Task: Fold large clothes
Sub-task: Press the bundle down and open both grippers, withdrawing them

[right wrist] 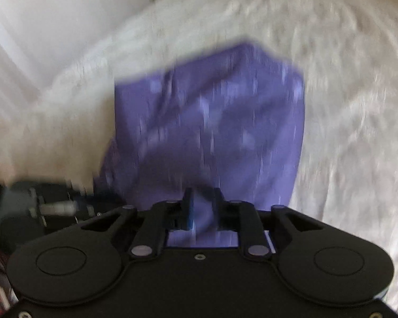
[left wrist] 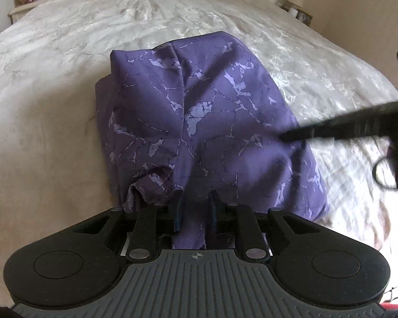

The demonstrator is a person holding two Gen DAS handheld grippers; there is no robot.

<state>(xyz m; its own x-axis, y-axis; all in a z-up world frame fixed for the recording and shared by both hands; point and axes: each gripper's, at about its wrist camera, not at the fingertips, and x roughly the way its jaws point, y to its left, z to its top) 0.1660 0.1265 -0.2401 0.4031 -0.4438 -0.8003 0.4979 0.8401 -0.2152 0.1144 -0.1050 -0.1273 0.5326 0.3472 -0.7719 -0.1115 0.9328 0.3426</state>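
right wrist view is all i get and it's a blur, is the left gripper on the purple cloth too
Observer: Yes, the left gripper has the near edge of the purple cloth pinched between its fingers.
Operator: pattern on it?
Observer: Pale cracked, marble-like lines.
Operator: lying flat?
Observer: No, it's creased, with a bunched bit by the left fingers.

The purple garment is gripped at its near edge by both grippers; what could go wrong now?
1. The left gripper pinches only a narrow bunch of the purple garment, so it may slip out.
2. The loose ruffle beside it could crease into the fold.
3. The right gripper view is blurred; a fast pull may skew the fold.
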